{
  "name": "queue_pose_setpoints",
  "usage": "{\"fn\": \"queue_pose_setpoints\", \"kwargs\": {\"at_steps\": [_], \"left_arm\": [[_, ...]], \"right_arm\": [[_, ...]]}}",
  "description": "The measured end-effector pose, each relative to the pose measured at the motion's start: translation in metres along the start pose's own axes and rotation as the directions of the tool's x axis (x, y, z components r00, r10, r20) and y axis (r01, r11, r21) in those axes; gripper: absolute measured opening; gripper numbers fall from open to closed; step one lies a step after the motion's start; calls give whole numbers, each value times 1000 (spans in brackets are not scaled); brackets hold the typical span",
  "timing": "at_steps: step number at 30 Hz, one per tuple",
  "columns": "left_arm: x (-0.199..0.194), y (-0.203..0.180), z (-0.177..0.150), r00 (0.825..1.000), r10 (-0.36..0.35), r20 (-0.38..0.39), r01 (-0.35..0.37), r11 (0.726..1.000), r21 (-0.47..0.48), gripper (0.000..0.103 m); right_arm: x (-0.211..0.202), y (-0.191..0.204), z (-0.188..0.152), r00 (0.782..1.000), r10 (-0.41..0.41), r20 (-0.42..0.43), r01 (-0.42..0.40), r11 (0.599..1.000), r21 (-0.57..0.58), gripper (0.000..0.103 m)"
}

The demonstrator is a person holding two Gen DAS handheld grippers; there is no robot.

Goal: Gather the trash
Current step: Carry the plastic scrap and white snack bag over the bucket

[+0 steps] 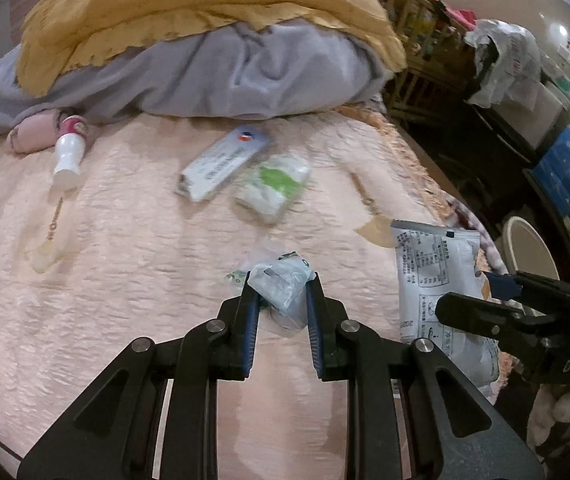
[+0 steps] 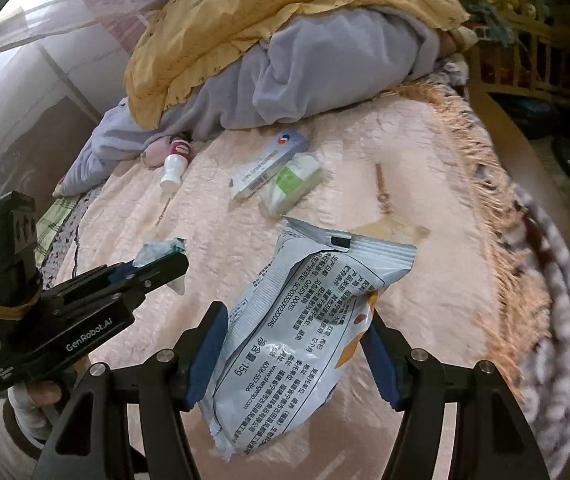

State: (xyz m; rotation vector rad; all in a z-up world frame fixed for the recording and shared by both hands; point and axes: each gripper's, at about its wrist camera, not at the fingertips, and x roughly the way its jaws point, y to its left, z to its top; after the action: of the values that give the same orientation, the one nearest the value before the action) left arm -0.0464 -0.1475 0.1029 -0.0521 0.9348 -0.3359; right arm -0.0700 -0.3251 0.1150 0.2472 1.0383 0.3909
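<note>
While tilted steeply down: left tool (image 1: 279,280) clamped on crumpled wrapper (image 1: 281,288), right tool (image 2: 297,316) on snack packet (image 2: 305,344).

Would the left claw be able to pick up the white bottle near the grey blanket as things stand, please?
Probably not yet: the left claw is already shut on a crumpled clear wrapper. The bedspread between it and the white bottle looks unobstructed, so it could reach once emptied.

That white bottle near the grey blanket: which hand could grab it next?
Neither yet. The left tongs are shut on a crumpled wrapper, the right tongs on a snack bag. The white bottle lies on the left's side.
</note>
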Motion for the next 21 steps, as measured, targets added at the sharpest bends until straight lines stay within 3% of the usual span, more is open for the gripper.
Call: {"fn": "queue_pose_setpoints", "kwargs": {"at_steps": [21], "left_arm": [[11,-95,8,998,-61,-5,62,990,126,19]], "right_arm": [[-69,-55,-23,992,-95,79,91,995,46,65]]}}
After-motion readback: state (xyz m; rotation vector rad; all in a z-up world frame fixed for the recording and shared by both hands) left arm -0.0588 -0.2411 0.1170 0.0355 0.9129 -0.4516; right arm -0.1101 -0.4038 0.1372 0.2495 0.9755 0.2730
